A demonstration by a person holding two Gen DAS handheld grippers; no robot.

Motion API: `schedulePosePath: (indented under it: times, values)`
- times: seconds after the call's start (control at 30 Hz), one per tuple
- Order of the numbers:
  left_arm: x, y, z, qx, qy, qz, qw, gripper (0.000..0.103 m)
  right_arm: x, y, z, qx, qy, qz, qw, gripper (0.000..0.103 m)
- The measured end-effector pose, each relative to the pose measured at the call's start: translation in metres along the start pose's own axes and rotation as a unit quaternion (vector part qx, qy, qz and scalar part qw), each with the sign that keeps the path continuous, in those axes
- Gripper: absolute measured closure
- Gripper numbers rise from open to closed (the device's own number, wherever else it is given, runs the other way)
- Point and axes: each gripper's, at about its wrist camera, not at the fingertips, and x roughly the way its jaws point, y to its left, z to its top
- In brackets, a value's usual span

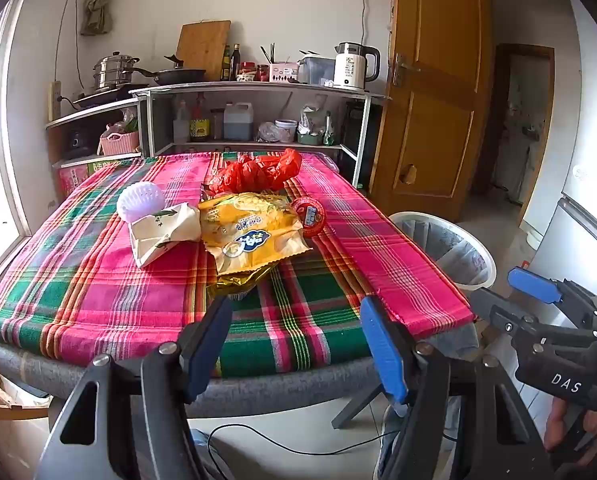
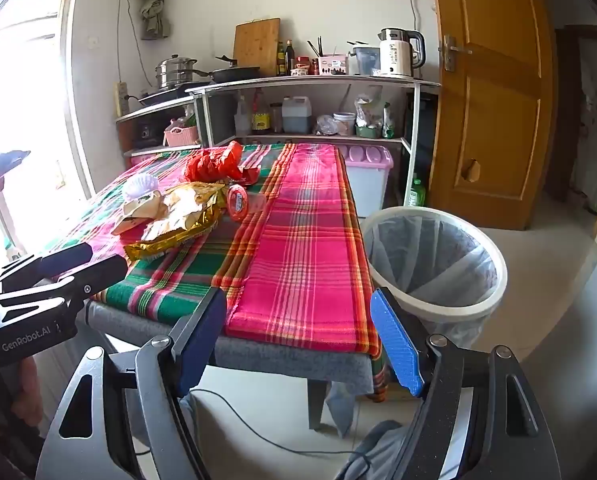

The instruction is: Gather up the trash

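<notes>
Both of my hand-held grippers, left [image 1: 296, 344] and right [image 2: 298, 340], were spread wide and empty at the worktop [image 1: 110, 300] near edge. The trash sat mid-worktop: yellow snack bag [image 1: 250, 232], paper wrapper [image 1: 162, 232], red plastic bag [image 1: 258, 172]. The bin [image 2: 438, 264] stood to the right. Risk: the overlapping wrappers could drag each other or slip off the pads short of the bin.

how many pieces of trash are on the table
5, clustered mid-table: white foam net at the left, beige wrapper beside it, yellow snack bag in the middle, red round lid to its right, red plastic bag behind. More may hide under the bag.
</notes>
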Motion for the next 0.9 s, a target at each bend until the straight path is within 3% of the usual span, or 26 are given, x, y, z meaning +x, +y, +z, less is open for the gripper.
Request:
schedulePosePath:
  times: [0.9]
  values:
    - [-0.0018,-0.0037,0.002,0.002,0.002,0.001,1.0,0.034,-0.0031,0.0002,0.0018,0.002,-0.002,0.0,1.0,0.028]
